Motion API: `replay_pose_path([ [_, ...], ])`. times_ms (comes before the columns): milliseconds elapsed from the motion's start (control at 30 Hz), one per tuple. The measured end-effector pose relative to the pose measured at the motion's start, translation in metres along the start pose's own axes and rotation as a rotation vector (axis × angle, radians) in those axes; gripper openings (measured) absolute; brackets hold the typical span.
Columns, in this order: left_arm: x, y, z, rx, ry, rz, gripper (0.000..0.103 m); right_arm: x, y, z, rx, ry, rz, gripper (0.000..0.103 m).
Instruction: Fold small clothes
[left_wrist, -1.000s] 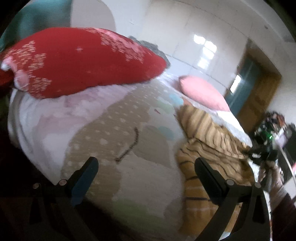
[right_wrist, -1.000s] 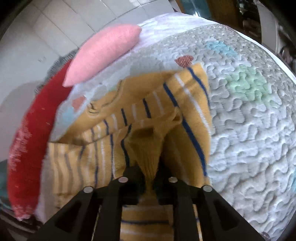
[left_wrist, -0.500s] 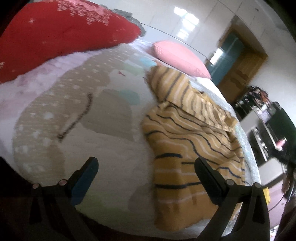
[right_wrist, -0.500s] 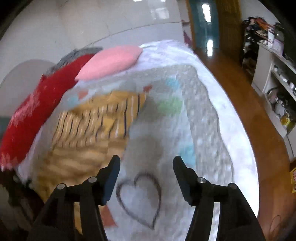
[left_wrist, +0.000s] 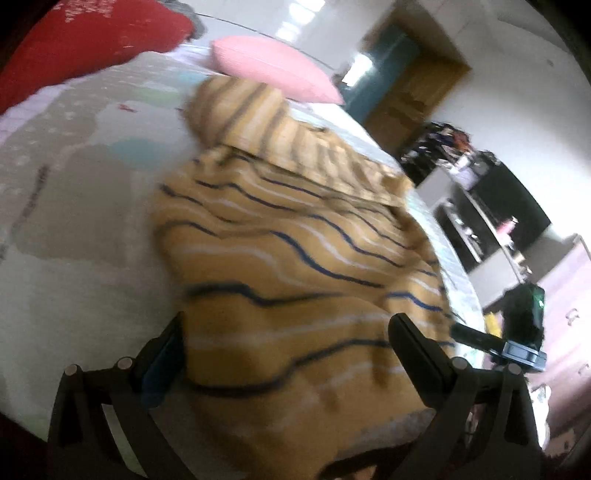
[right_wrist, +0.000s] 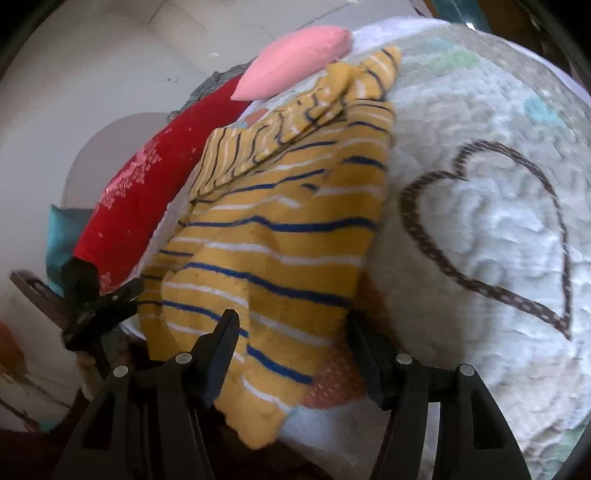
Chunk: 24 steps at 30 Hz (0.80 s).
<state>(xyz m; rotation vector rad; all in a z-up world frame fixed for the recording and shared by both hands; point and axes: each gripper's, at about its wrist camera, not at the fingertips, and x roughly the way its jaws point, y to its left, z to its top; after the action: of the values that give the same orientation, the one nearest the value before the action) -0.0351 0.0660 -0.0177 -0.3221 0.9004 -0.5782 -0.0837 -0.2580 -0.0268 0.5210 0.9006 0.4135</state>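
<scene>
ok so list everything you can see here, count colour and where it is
striped garment: one, mustard yellow with blue and white stripes, partly folded on the quilt, near edge between both grippers
quilt: one, pale with pastel patches and a brown heart outline, covering the bed
pink pillow: one, pink, far end of the bed beyond the garment
red cushion: one, red with pale speckled print, along the bed's far side
door: one, brown wood, background
shelving: dark, cluttered, beside the bed; contents too blurred to tell
left gripper: one, black, open over the garment's near edge
right gripper: one, black, open at the garment's near corner
</scene>
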Motion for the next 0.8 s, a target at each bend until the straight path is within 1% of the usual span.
replay_pose_path([
  [67,0.002,-0.011,-0.008,0.034,-0.016,0.026,0.103,0.008,0.006,0.001,-0.011,-0.022,0.003,0.066],
  [100,0.003,-0.017,-0.011,0.056,-0.024,0.058,0.103,0.01,0.006,-0.002,0.003,-0.043,0.008,0.066],
  [133,0.006,-0.022,-0.012,0.077,-0.018,0.103,0.101,0.012,0.005,-0.005,0.029,-0.071,0.018,0.066],
  [167,0.009,-0.028,-0.012,0.09,-0.01,0.16,0.097,0.012,0.004,-0.007,0.046,-0.093,0.025,0.065],
  [200,0.011,-0.032,-0.011,0.098,-0.011,0.225,0.072,0.012,0.003,-0.01,0.066,-0.119,0.023,0.058],
  [233,0.012,-0.035,-0.011,0.106,-0.004,0.265,0.034,0.011,0.002,-0.012,0.082,-0.131,0.009,0.039],
  [267,0.013,-0.037,-0.007,0.106,0.02,0.284,0.02,0.011,-0.001,-0.013,0.106,-0.134,-0.011,0.029],
  [300,0.01,-0.037,-0.004,0.083,0.038,0.266,0.01,0.012,-0.005,-0.013,0.137,-0.13,0.006,0.022],
  [333,0.005,-0.037,-0.001,0.057,0.044,0.246,0.01,0.01,-0.008,-0.011,0.164,-0.13,0.038,0.014],
  [433,-0.014,-0.046,0.0,0.043,0.031,0.23,0.009,-0.006,-0.012,-0.007,0.192,-0.155,0.077,0.012],
  [533,-0.034,-0.057,-0.011,0.037,0.026,0.207,0.009,-0.035,-0.01,-0.008,0.193,-0.198,0.113,0.012],
  [633,-0.041,-0.064,-0.027,0.029,0.052,0.177,0.009,-0.063,-0.013,-0.021,0.2,-0.226,0.132,0.011],
  [700,-0.037,-0.066,-0.039,0.038,0.083,0.178,0.009,-0.07,-0.017,-0.033,0.198,-0.22,0.121,0.011],
  [767,-0.031,-0.066,-0.05,0.06,0.104,0.203,0.009,-0.068,-0.023,-0.046,0.191,-0.189,0.064,0.011],
  [800,-0.029,-0.065,-0.053,0.063,0.108,0.214,0.009,-0.065,-0.026,-0.051,0.198,-0.173,0.049,0.011],
])
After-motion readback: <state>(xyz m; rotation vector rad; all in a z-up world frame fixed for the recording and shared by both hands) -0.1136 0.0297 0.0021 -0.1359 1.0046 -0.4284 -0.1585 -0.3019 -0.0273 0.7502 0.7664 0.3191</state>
